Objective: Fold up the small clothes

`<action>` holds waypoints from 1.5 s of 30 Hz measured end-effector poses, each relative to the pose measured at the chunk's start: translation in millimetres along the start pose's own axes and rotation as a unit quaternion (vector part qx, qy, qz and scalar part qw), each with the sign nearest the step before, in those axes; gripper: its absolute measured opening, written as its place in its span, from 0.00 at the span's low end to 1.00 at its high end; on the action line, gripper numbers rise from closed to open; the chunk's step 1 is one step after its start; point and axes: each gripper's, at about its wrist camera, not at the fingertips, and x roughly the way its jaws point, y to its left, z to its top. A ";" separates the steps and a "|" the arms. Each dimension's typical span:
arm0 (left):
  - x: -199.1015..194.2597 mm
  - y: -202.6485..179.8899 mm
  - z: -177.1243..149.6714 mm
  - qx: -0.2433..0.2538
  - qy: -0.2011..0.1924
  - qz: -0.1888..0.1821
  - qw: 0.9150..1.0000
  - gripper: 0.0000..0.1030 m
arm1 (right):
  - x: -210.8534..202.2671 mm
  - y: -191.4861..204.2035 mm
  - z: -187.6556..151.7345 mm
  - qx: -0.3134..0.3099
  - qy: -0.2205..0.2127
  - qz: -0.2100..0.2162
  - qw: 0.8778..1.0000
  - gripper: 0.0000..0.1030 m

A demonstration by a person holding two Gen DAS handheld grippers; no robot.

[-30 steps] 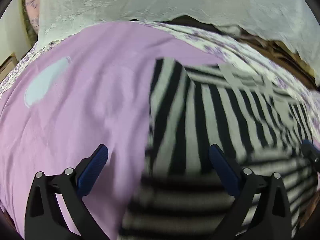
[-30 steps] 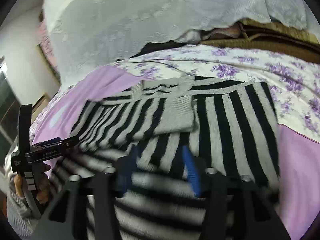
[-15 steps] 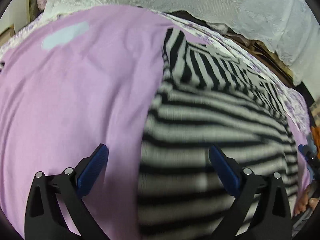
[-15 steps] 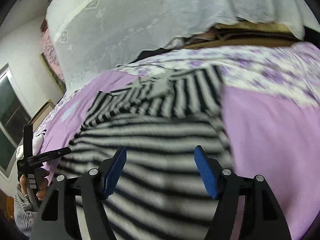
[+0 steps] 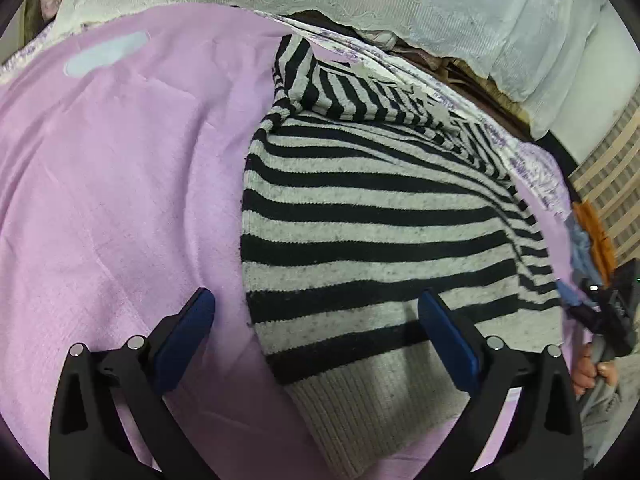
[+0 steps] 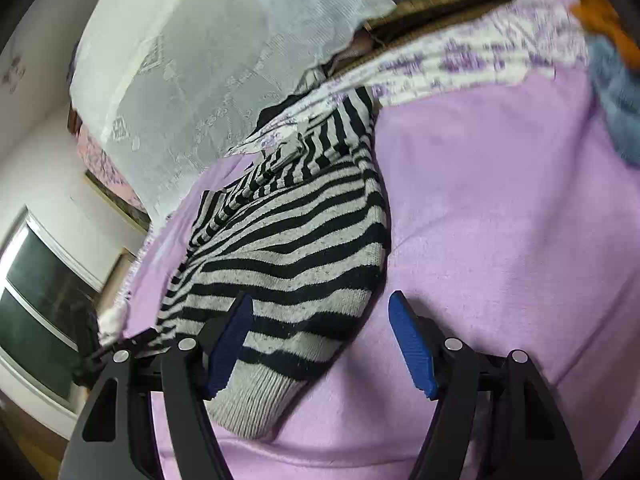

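A black-and-grey striped sweater [image 5: 380,220] lies flat on a lilac blanket [image 5: 120,200] spread over a bed, its sleeves folded across the upper body and its ribbed hem [image 5: 380,400] nearest the cameras. The left tool [image 5: 316,332] hangs over the hem's left corner with its 2 blue pads wide apart and nothing between them but air; one pad is above the blanket, the other above the knit. The right tool [image 6: 320,340] mirrors it at the opposite corner, jaws likewise spread and holding nothing, tilted so the bed appears slanted in its view. The next step is probably to take both hem corners and carry them up toward the collar. Doing that well likely means pinching only the sweater's layers, not the blanket beneath, gripping both corners evenly and lifting together so the stripes stay aligned. A hand [image 5: 592,372] grips the right tool's handle at the frame's edge.
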 end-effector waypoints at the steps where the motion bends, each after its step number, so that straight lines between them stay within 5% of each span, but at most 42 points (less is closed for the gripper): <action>1: 1.6 0.1 1.7 -0.004 0.003 -0.007 1.000 0.96 | 6.4 -3.9 4.8 0.011 0.007 0.005 1.000 0.69; 6: 8.8 5.7 14.1 -0.026 0.009 -0.050 0.998 0.96 | 32.5 -5.4 27.7 0.029 0.031 0.042 0.998 0.69; 13: -6.7 7.1 -3.1 -0.027 0.012 -0.109 0.994 0.95 | 15.0 40.4 -28.4 -0.071 0.068 0.065 0.993 0.67; 15: -9.9 6.6 -9.5 -0.021 0.016 -0.118 0.993 0.95 | 12.0 43.7 -32.8 -0.077 0.067 0.069 0.992 0.61; 17: -12.6 8.4 -13.3 -0.023 0.018 -0.130 0.991 0.95 | 9.6 38.3 -32.0 -0.060 0.064 0.075 0.993 0.42; 20: -16.6 10.4 -19.8 -0.027 0.026 -0.162 0.986 0.95 | 5.2 35.2 -32.5 -0.048 0.067 0.095 0.992 0.37; 28: -5.1 -7.2 -20.9 -0.002 0.037 -0.124 0.992 0.95 | 23.7 20.0 -25.3 0.002 0.082 0.076 0.994 0.35; 30: -8.8 -11.6 -24.0 0.005 0.027 -0.112 0.993 0.89 | 17.1 26.0 -31.0 -0.014 0.080 0.081 0.993 0.36; 32: -11.6 -14.6 -25.7 0.013 0.019 -0.098 0.995 0.67 | 12.0 33.5 -35.3 -0.031 0.079 0.097 0.992 0.36; 34: -8.2 -12.4 -24.6 0.007 0.023 -0.095 0.995 0.60 | 7.3 34.1 -35.1 -0.033 0.071 0.109 0.991 0.36; 39: 1.5 -4.4 -20.3 -0.015 0.029 -0.095 0.995 0.61 | 19.5 17.8 -28.6 0.014 0.082 0.100 0.991 0.42; 42: 0.5 -13.4 -22.5 0.007 0.026 -0.079 0.997 0.63 | 17.8 28.5 -32.7 -0.017 0.076 0.083 0.993 0.42; 44: -2.1 -17.2 -24.0 0.017 0.018 -0.064 0.998 0.42 | 9.3 35.2 -35.2 -0.035 0.054 0.075 0.995 0.20; 45: -4.1 -17.0 -24.8 0.020 0.015 -0.062 0.998 0.32 | 2.1 36.1 -35.9 -0.039 0.037 0.076 0.996 0.19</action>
